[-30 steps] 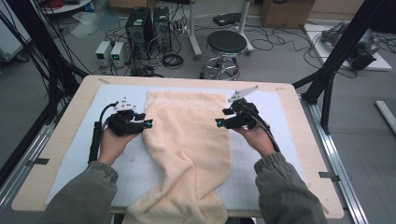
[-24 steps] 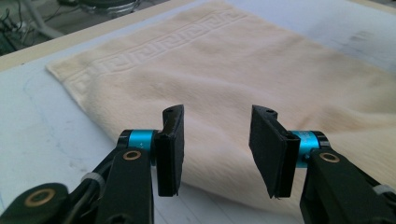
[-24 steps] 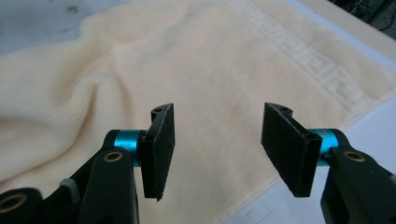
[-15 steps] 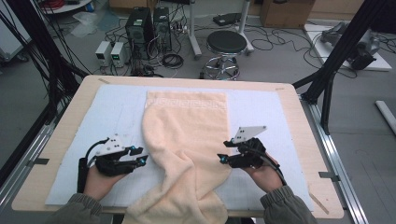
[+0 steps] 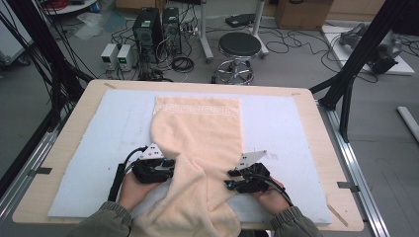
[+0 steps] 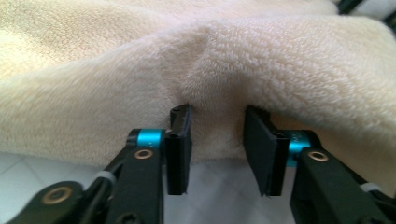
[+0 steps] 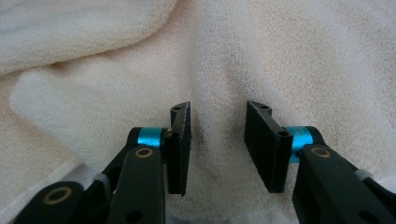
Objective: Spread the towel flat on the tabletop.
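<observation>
A cream towel (image 5: 197,128) lies lengthwise on the white mat (image 5: 89,163), its near end bunched and hanging over the table's front edge. My left gripper (image 5: 173,166) is at the towel's left edge near the front. Its jaws have just been closing, and a thick fold of towel (image 6: 219,93) stands between the pads (image 6: 180,140), which are still apart. My right gripper (image 5: 229,181) meets the right edge. Its jaws have also just been closing and stand apart around the towel's surface (image 7: 219,107).
The wooden table (image 5: 316,113) carries the mat. Behind it on the floor are a black stool (image 5: 239,47), computer towers (image 5: 148,24) and cables. Black frame posts (image 5: 346,84) rise at the right, and more at the left.
Both hands have drawn back from mid-table to the near edge and sunk. Both grippers have then moved inward onto the towel's side edges.
</observation>
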Motion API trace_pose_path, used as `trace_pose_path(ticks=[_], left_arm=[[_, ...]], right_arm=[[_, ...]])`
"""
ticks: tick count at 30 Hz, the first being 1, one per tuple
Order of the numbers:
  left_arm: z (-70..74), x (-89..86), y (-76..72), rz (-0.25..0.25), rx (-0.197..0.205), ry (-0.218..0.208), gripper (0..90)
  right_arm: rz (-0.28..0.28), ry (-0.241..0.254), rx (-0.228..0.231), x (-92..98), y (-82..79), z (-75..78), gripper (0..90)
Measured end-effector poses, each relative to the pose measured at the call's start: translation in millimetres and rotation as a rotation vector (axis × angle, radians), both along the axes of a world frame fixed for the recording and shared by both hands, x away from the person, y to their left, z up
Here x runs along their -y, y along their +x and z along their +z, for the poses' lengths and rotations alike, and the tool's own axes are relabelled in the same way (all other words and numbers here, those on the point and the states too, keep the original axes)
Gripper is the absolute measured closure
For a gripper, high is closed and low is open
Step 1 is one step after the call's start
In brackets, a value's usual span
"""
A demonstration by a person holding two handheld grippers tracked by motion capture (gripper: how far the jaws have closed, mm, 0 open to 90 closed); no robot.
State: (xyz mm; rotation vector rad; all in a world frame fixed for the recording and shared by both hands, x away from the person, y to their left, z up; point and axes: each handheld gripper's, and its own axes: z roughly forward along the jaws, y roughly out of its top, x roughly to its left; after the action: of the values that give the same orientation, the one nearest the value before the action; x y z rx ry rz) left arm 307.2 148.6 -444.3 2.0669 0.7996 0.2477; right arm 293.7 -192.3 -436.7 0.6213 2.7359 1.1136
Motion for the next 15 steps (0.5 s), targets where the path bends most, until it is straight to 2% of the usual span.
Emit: trace_pose_path(ticks=[2, 4, 5, 7, 11, 15], left_arm=[[-1.0, 3.9, 0.9, 0.016, 0.012, 0.003, 75.0], [-0.8, 6.5, 1.8, 0.026, 0.018, 0.000, 84.8], [0.1, 6.3, 1.8, 0.027, 0.015, -0.003, 86.1], [4.5, 2.2, 0.1, 0.014, 0.019, 0.005, 86.9], [20.6, -18.1, -9.7, 0.012, 0.054, 0.016, 87.1], [40.7, -54.1, -20.1, 0.056, 0.089, 0.002, 87.2]], right_arm=[[0.001, 0.002, 0.005, -0.1, 0.7, -0.3, 66.3], [0.015, 0.005, 0.003, -0.8, 1.0, -0.4, 73.8], [0.026, 0.004, 0.008, -1.4, 0.9, 0.0, 79.7], [0.046, -0.007, 0.016, -2.3, 1.1, 0.9, 83.8], [0.051, -0.003, 0.000, 1.6, 3.8, 6.1, 85.4], [0.037, 0.008, 0.026, 8.7, 5.9, 17.0, 85.5]])
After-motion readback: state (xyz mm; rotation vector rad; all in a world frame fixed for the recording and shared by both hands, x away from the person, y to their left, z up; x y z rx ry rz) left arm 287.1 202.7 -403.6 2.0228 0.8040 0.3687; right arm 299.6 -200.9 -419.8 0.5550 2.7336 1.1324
